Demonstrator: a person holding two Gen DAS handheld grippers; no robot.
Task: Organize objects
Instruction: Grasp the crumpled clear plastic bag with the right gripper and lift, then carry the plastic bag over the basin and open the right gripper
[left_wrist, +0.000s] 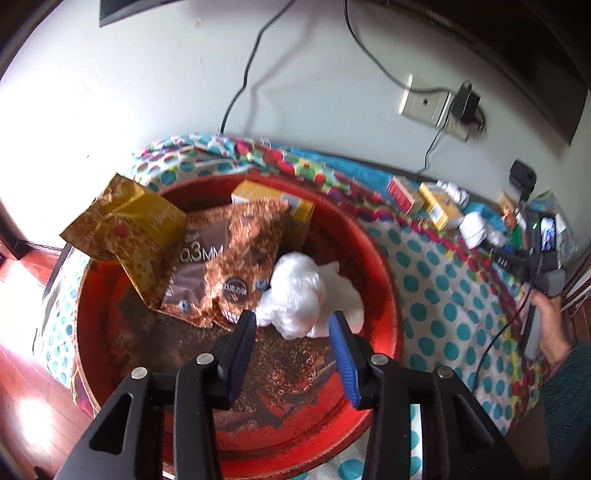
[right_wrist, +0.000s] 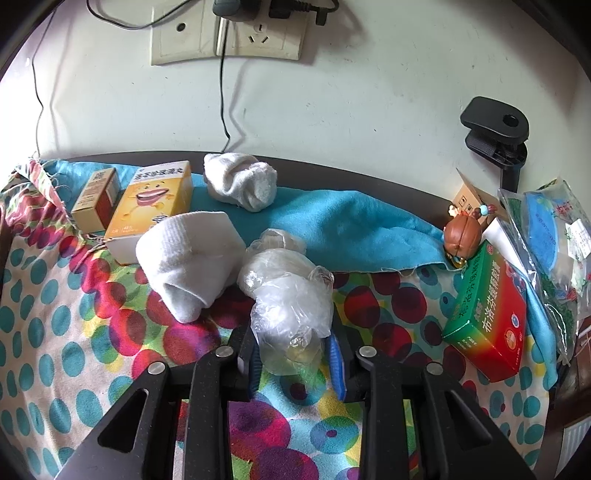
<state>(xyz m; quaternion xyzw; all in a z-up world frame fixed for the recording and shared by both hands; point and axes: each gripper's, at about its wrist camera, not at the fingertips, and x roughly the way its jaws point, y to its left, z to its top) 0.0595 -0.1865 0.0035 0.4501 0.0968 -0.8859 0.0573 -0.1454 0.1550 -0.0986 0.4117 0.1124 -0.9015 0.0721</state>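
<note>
1. The left hand-held gripper hangs over the red basin with its jaws spread and nothing pressed between them. The white crumpled bag lies on the basin floor just ahead of the fingertips, apart from both pads.
2. That bag rests beside the brown snack packets and the yellow box, so it looks already sorted into the basin.
3. The right hand-held gripper pinches the clear plastic bag at its near end. The bag's long axis runs straight away from the jaws, towards the blue cloth.
4. This clear bag sits on the dotted cover of the bench, touching the white sock on its left.
5. In the left view the basin lies to the left of the right hand, so the carry probably goes that way, across the cover.
</note>
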